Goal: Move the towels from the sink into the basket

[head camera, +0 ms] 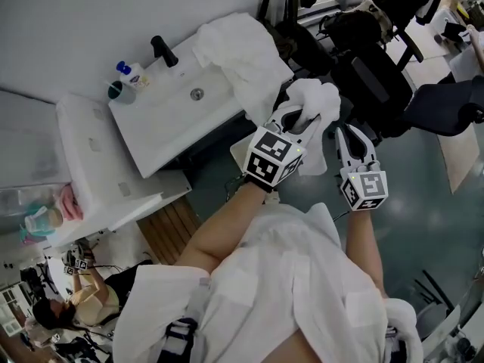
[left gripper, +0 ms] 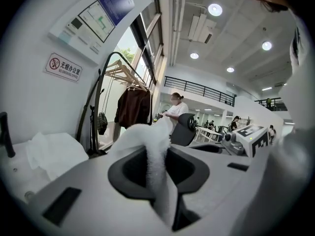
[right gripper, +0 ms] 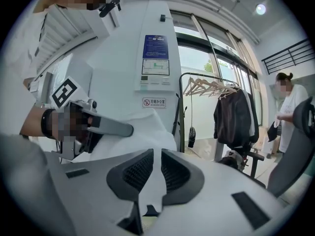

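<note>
Head view first: the left gripper (head camera: 299, 116) is clenched on a bunched white towel (head camera: 318, 97), held in mid-air just off the near corner of the sink (head camera: 162, 119). The right gripper (head camera: 345, 136) sits just beside it, its tips at that same towel's edge.

Left gripper view confirms the grip. The jaws are nearly together, and a fold of the towel (left gripper: 147, 141) is pinched between the pads and rises up over them.

Right gripper view tells the same story: the jaws stand a sliver apart, squeezing a thin flap of the towel (right gripper: 147, 127). The left gripper shows across the frame, with the towel's bulk below it.

Now the count: two grippers and two towels. The second towel (head camera: 242, 55) lies draped over the sink's corner and hangs down its outside. It also shows as a crumpled heap at the left of the left gripper view. There is one sink, and at its back edge stand one black tap (head camera: 163, 50), one green cup (head camera: 117, 91) and one blue-capped bottle (head camera: 130, 72).

Hard to see in the head view: the held towel's lower part disappears behind the left gripper's marker cube (head camera: 274, 157). The exact spot where the right gripper's tips meet the cloth is also hard to make out there.
</note>
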`<state>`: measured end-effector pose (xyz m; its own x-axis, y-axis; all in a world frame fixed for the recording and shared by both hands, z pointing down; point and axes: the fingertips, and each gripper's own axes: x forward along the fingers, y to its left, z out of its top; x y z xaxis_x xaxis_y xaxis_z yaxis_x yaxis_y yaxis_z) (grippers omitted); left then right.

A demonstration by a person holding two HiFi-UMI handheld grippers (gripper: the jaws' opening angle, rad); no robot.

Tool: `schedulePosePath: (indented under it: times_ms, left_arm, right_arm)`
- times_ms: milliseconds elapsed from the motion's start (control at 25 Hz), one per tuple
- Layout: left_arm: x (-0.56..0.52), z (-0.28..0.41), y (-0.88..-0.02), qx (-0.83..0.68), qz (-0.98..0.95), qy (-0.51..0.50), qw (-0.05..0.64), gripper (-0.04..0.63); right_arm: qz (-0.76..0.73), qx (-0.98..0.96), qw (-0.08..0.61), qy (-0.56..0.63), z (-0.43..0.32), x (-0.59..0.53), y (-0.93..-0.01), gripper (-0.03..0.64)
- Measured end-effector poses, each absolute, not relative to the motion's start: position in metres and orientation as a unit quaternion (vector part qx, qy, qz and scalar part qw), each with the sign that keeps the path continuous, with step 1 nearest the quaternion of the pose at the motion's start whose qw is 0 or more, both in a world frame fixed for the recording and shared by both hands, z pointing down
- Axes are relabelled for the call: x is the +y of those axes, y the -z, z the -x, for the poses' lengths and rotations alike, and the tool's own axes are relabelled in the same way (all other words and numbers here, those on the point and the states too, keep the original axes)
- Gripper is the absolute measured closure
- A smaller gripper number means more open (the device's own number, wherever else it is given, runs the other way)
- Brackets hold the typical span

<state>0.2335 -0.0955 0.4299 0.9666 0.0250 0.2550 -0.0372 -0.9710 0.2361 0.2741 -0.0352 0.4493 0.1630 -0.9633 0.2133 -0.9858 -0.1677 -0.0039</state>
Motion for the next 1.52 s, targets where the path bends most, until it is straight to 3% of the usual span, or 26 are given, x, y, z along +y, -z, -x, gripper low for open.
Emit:
schedulePosePath:
  times_ms: [920,1040,1160,1520]
  left_arm:
    - [-0.123,-0.193,-0.564,-0.014,-0.953,-0.258,0.157,0.503]
    - [-0.137,-0.184,-0.578,-0.023,-0.948,-0.267,0.173,0.454]
    - [-0.165,-0.171,-0.582,-0.060,-0.946,-0.251,0.195,0.528]
    - [-0.219,-0.141,-0.571,-0.119,-0.948,-0.216,0.199,0.505]
  right_arm:
    - [-0.745,-0.657,0.068,-0.093,-0.276,-0.043,-0.461,0.558]
    - [-0.743,-0.660,0.068,-0.092,-0.274,-0.051,-0.460,0.558]
    - [-0.740,-0.663,0.069,-0.092,-0.271,-0.059,-0.460,0.558]
    - [-0.730,-0.672,0.076,-0.098,-0.260,-0.082,-0.464,0.558]
